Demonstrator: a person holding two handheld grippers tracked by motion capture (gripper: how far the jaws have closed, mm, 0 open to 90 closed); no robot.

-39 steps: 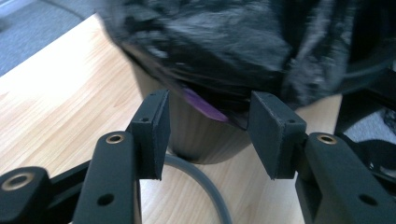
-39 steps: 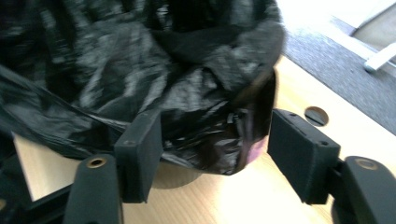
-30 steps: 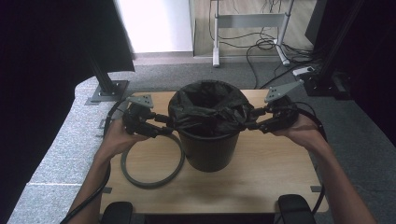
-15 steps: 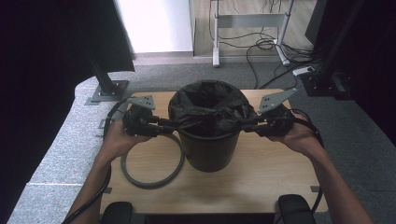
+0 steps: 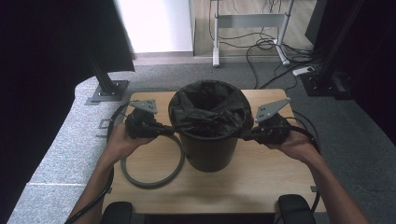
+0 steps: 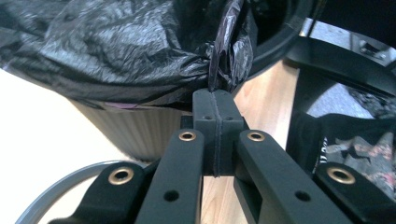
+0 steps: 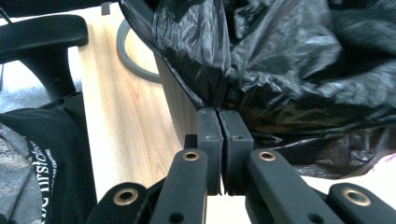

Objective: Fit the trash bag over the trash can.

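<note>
Now you have a dark bin (image 5: 208, 149) standing upright near the middle of the wooden bench (image 5: 261, 179), with a black bag (image 5: 208, 109) lining it and folded out over its rim. Your left claw (image 5: 170, 129) sits just beside the bin's left side, and in the left gripper view its jaws are pressed together on a gathered fold of the bag (image 6: 224, 70) at the rim. Your right claw (image 5: 245, 135) meets the bin's right side in the same way; the right gripper view shows its jaws pinching a crease of the bag (image 7: 205, 56) where the plastic hangs over the edge. Both of your hands hold the claws at about rim height, one on each side, with the cables trailing back toward you. A grey ring (image 5: 152, 179) lies flat on the bench to the left of the bin, partly under your left hand (image 5: 119, 142), its right edge near the bin's base. Your right hand (image 5: 294, 144) rests above the bench's right part.
</note>
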